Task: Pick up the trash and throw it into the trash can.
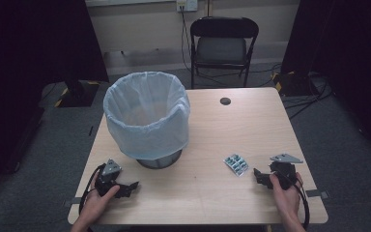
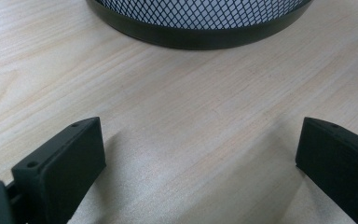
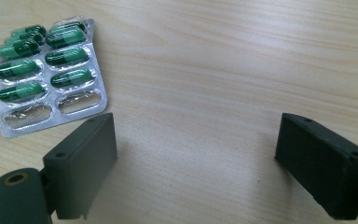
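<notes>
Foil blister pack (image 3: 46,74) of green capsules lies on woodgrain table (image 3: 223,60).

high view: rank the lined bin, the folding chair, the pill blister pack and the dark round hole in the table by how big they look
1. Lined bin, largest, though it stands nearer the camera than the chair.
2. Folding chair, farther back, so its real size is unsure.
3. Pill blister pack.
4. Dark round hole, smallest.

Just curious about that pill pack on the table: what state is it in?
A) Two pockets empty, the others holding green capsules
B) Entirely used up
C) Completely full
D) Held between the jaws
A: the blister pack lies on the table with two emptied pockets and green capsules elsewhere.
</notes>
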`<state>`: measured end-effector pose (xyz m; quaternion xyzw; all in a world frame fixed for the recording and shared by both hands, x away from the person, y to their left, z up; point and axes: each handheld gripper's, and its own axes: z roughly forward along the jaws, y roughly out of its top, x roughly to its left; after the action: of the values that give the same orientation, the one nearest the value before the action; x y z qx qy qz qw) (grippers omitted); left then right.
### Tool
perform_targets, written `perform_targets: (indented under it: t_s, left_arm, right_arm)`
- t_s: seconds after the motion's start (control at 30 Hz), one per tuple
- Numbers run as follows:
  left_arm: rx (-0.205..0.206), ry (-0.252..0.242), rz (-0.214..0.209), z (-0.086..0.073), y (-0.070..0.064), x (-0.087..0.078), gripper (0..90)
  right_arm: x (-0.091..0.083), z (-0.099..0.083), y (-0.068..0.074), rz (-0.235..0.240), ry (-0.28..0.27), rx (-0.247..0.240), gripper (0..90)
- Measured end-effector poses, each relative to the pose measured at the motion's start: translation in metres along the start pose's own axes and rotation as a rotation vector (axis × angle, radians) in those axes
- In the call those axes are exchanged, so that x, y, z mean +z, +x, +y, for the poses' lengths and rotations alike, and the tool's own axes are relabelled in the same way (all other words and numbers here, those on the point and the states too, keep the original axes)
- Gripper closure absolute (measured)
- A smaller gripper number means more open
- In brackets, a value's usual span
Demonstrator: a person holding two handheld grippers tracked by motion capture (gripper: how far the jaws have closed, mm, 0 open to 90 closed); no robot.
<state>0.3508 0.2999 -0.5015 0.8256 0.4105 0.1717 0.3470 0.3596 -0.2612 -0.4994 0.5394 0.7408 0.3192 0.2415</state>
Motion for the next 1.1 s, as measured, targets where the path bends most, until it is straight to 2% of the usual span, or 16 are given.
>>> perform_targets:
  t_s: [0.33, 0.47, 0.5, 0.57, 0.67, 0.8, 0.87, 0.93, 1.1]
  left_arm:
    - [0.0, 0.001, 0.0, 0.0, 0.0, 0.0, 0.7]
    - [0.0, 0.001, 0.0, 0.0, 0.0, 0.0, 0.7]
    - [0.0, 0.001, 0.0, 0.0, 0.0, 0.0, 0.7]
    - [0.001, 0.002, -0.001, 0.0, 0.0, 0.0, 0.7]
    - [0.005, 0.003, 0.001, 0.0, 0.0, 0.0, 0.7]
    - [0.006, 0.003, 0.001, 0.0, 0.0, 0.0, 0.7]
    - [0.005, 0.003, 0.001, 0.0, 0.0, 0.0, 0.7]
    - [0.005, 0.003, 0.0, 0.0, 0.0, 0.0, 0.7]
    - [0.005, 0.004, -0.002, 0.0, 0.0, 0.0, 0.7]
  right_arm:
    - [0.0, 0.0, 0.0, 0.005, 0.004, -0.003, 12.0]
    - [-0.002, 0.002, 0.0, 0.009, 0.014, 0.005, 17.0]
    - [-0.004, 0.004, 0.0, 0.027, 0.018, 0.005, 22.2]
    - [-0.004, 0.005, 0.0, 0.042, 0.012, 0.012, 22.0]
    - [-0.012, 0.015, 0.0, 0.111, -0.033, 0.014, 21.6]
    - [-0.017, 0.034, 0.004, 0.153, -0.067, -0.038, 18.1]
    - [-0.016, 0.039, 0.006, 0.162, -0.07, -0.048, 17.0]
    - [-0.014, 0.053, 0.015, 0.185, -0.083, -0.076, 17.4]
    - [0.0, 0.055, 0.026, 0.225, -0.094, -0.092, 18.1]
